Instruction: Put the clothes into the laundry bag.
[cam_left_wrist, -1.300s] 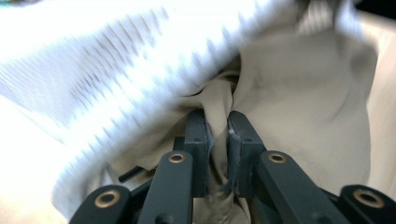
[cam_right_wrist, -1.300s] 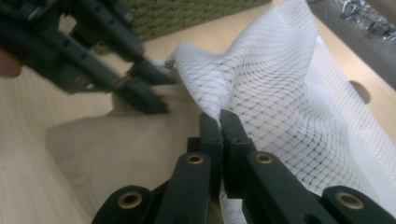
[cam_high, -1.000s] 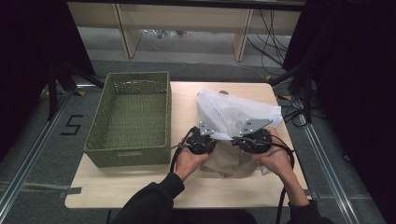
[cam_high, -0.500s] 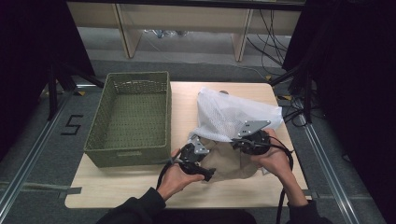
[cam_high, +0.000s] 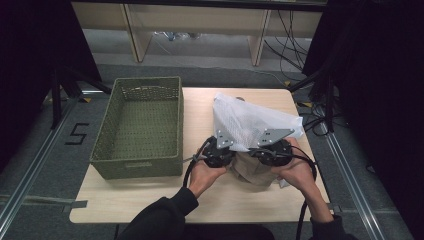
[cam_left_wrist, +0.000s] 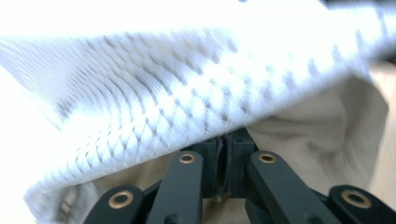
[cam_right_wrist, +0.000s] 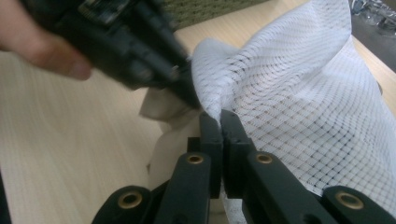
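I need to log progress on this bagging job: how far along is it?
Done: part of the beige cloth already sits under the white mesh bag. In hand: the left gripper, whose jaws have just been closing, and the right gripper each pinch the bag's edge, holding its mouth up. Left: the cloth's near end lies outside the bag, and the green basket holds nothing.

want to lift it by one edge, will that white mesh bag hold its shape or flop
Probably flops: the white mesh bag drapes in soft folds over the beige cloth. It looks light, a thin open net. Likely snags rather than slips, since both grippers' fingers pinch its edge.
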